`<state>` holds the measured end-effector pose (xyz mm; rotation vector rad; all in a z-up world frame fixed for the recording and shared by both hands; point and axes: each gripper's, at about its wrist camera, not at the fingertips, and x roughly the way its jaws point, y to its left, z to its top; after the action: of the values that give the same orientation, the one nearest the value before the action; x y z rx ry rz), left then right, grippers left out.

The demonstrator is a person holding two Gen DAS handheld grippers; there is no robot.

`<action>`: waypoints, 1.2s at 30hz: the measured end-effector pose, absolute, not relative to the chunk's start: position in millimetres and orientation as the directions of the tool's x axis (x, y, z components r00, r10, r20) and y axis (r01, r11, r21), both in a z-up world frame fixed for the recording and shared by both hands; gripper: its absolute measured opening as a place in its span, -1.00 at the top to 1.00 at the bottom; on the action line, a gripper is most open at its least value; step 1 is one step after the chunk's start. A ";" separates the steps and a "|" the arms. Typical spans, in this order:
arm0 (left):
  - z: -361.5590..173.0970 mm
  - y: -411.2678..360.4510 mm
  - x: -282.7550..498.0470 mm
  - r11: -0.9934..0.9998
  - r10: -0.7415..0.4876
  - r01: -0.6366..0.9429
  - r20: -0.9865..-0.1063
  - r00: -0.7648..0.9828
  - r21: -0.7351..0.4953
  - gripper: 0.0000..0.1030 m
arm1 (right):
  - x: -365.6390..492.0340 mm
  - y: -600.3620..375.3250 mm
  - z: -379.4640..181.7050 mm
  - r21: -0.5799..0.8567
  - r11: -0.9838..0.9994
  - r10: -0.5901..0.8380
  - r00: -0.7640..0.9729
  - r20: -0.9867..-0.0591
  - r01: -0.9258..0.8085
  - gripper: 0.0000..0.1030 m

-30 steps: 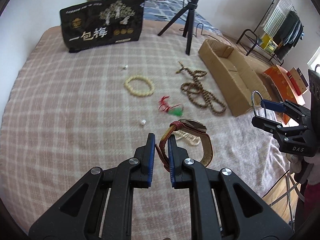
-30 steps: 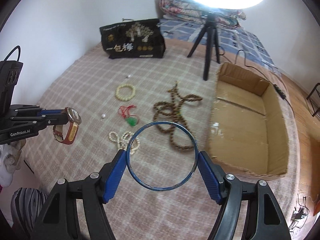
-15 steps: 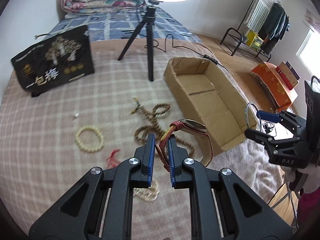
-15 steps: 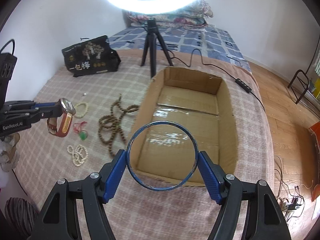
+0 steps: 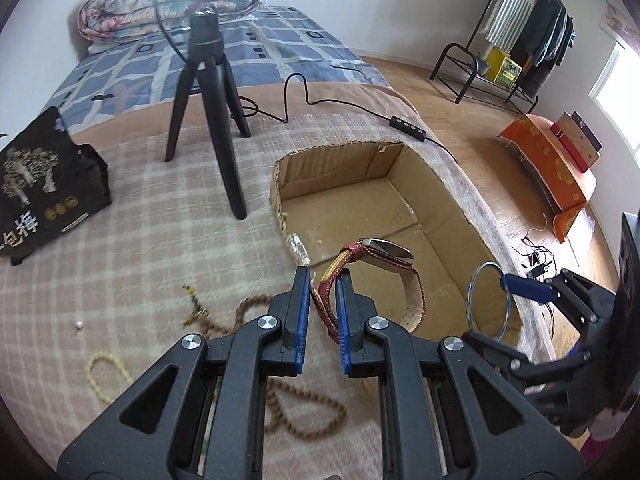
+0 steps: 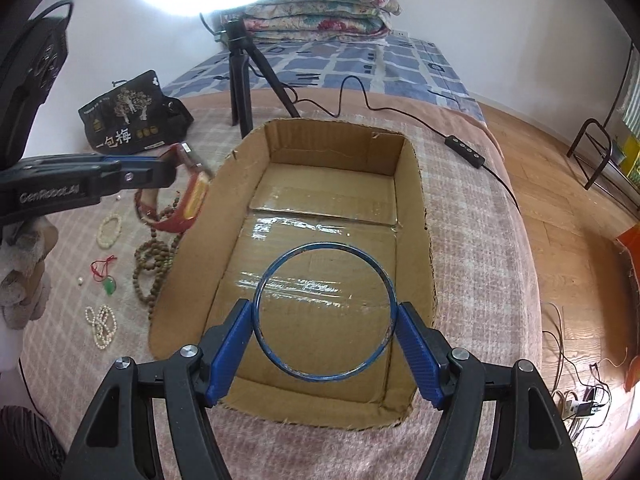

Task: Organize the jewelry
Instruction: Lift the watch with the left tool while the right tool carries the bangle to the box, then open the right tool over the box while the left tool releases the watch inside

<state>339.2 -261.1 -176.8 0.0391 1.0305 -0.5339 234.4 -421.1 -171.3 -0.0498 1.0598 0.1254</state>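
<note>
My left gripper (image 5: 323, 312) is shut on the red strap of a wristwatch (image 5: 386, 254), which hangs over the near left rim of an open cardboard box (image 5: 400, 160). In the right wrist view the watch (image 6: 192, 200) sits beside the box's left wall. My right gripper (image 6: 324, 312) is shut on a thin blue bangle (image 6: 325, 245), its pads pressing on both sides. The bangle hangs over the taped floor of the box (image 6: 332, 148).
On the checked blanket left of the box lie a wooden bead necklace (image 6: 154, 256), a cream bracelet (image 6: 110, 230), a red cord with a green pendant (image 6: 105, 278) and a pearl strand (image 6: 102, 326). Behind stand a ring-light tripod (image 6: 240, 80), a black bag (image 6: 132, 116) and a cable (image 6: 466, 150).
Both grippers have swung right, from above the loose jewelry to the cardboard box. The watch and the bangle stay gripped as before.
</note>
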 end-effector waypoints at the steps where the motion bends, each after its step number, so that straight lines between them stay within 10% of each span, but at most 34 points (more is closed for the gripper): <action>1: -180.5 -265.2 343.6 0.874 -0.399 0.437 -0.827 0.396 -0.213 0.79 | 236.3 -422.1 -173.3 0.018 0.992 0.078 0.481 -0.873 -0.127 -0.44; 13: -203.7 -276.5 359.6 0.874 -0.405 0.423 -0.838 0.366 -0.238 0.77 | 246.3 -425.2 -186.4 0.027 0.991 0.086 0.477 -0.875 -0.129 -0.45; 17: -203.0 -277.2 360.8 0.866 -0.429 0.424 -0.832 0.352 -0.267 0.33 | 245.3 -421.6 -184.9 0.016 0.991 0.077 0.485 -0.871 -0.130 -0.64; 36: -155.2 -243.4 322.2 0.871 -0.420 0.439 -0.796 0.435 -0.220 0.33 | 214.6 -407.2 -150.4 0.015 0.994 0.073 0.535 -0.842 -0.111 -0.64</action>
<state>322.2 -243.4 -155.2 0.0213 0.9850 -0.5348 214.6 -407.2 -150.4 -0.0421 1.0007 0.1098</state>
